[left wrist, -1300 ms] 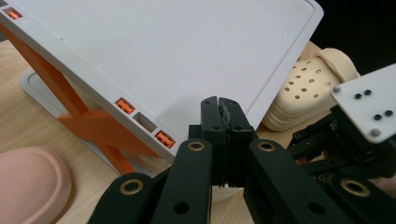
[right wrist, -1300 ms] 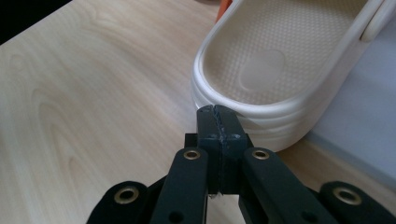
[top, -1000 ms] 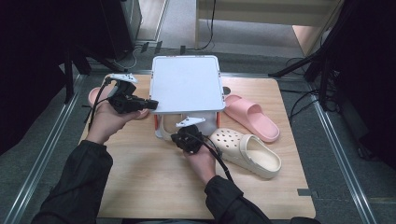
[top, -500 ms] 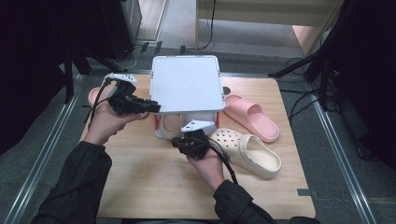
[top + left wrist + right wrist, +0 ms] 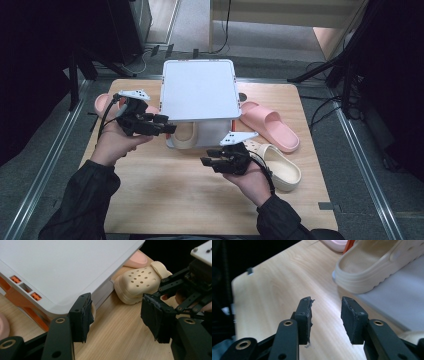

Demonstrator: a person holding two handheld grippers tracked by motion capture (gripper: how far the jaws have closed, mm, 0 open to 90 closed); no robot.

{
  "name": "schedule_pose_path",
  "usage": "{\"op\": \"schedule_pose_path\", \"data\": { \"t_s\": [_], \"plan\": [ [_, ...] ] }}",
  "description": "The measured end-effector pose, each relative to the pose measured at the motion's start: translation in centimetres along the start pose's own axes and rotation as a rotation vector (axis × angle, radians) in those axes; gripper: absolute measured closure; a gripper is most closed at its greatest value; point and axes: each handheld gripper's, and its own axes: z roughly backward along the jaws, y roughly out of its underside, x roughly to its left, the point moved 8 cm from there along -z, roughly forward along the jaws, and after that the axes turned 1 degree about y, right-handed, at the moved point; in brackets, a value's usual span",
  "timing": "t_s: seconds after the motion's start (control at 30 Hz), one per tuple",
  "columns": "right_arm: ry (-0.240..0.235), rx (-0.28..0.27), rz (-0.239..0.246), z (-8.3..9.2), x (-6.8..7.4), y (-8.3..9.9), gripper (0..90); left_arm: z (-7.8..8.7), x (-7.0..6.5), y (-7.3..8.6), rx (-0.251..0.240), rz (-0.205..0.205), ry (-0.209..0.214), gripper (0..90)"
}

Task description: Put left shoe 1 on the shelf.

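Hovering with jaws just opened and empty, left gripper [image 5: 167,125] and right gripper [image 5: 207,159] flank the clog [image 5: 186,136] under the rack [image 5: 200,90] at 12 o'clock; a careless reach could snag the rack

Setting: I class this as a recording lab or test studio, not a home. Evidence from my high view: a bare wooden table [image 5: 165,200] on grey carpet, metal floor rails [image 5: 47,165] along both sides, black stand legs [image 5: 345,70], loose cables [image 5: 320,112] on the floor, and dark equipment [image 5: 125,25] behind.
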Motion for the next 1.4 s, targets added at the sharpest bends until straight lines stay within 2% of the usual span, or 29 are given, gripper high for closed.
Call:
{"op": "schedule_pose_path", "data": {
  "t_s": [0.13, 0.3, 0.47, 0.57, 0.6, 0.73, 0.8, 0.87, 0.93, 1.0, 1.07, 1.13, 1.17, 1.23, 1.33, 1.4],
  "plan": [
    [-0.009, 0.007, 0.017, 1.0, -0.3, 0.6, 61.2, -0.2, -0.3, 0.9, -0.025, 0.005, -0.017, 40.8],
    [-0.009, -0.007, 0.030, 3.0, -1.2, 1.5, 60.5, -0.9, -0.4, 2.1, -0.021, 0.001, -0.036, 40.3],
    [0.018, -0.031, 0.023, 5.2, -2.5, 2.2, 58.5, -1.6, -0.4, 3.3, -0.015, -0.002, -0.049, 39.7],
    [0.030, -0.029, 0.030, 6.1, -3.0, 2.6, 58.6, -1.8, -0.3, 3.6, -0.036, 0.004, -0.068, 40.1],
    [0.042, -0.036, 0.020, 7.2, -3.7, 3.0, 59.0, -2.0, -0.2, 4.0, -0.039, 0.010, -0.067, 40.4],
    [0.073, -0.046, -0.018, 8.9, -4.9, 4.1, 60.0, -2.7, -0.1, 5.0, -0.018, 0.026, -0.053, 41.7],
    [0.081, -0.048, -0.030, 9.3, -5.2, 4.3, 60.2, -3.0, 0.0, 5.4, -0.011, 0.023, -0.052, 41.8],
    [0.106, -0.054, -0.045, 10.4, -5.9, 5.0, 60.7, -3.3, 0.0, 5.9, 0.000, 0.021, -0.061, 41.9],
    [0.123, -0.060, -0.047, 11.0, -6.2, 5.3, 61.3, -3.5, 0.1, 6.2, 0.002, 0.017, -0.065, 41.9],
    [0.118, -0.066, -0.053, 11.4, -6.2, 5.5, 61.4, -3.5, 0.1, 6.4, 0.003, 0.020, -0.066, 41.9],
    [0.146, -0.073, -0.059, 12.4, -6.7, 6.0, 61.5, -3.6, 0.2, 6.6, 0.000, 0.024, -0.067, 41.9],
    [0.175, -0.062, -0.076, 12.9, -7.2, 6.7, 61.5, -3.6, 0.3, 6.7, -0.003, 0.026, -0.072, 41.9],
    [0.175, -0.062, -0.076, 12.9, -7.2, 6.7, 61.5, -3.6, 0.3, 6.7, -0.003, 0.026, -0.072, 41.9],
    [0.188, -0.054, -0.106, 12.9, -7.8, 7.3, 59.7, -3.5, 0.4, 6.7, -0.013, 0.025, -0.080, 42.0],
    [0.206, -0.032, -0.118, 12.1, -8.3, 7.6, 56.5, -3.4, 0.5, 6.7, -0.026, 0.018, -0.109, 43.9],
    [0.200, -0.015, -0.117, 11.3, -8.5, 7.7, 56.8, -3.3, 0.4, 6.9, -0.014, 0.023, -0.102, 46.6]
  ]
}}
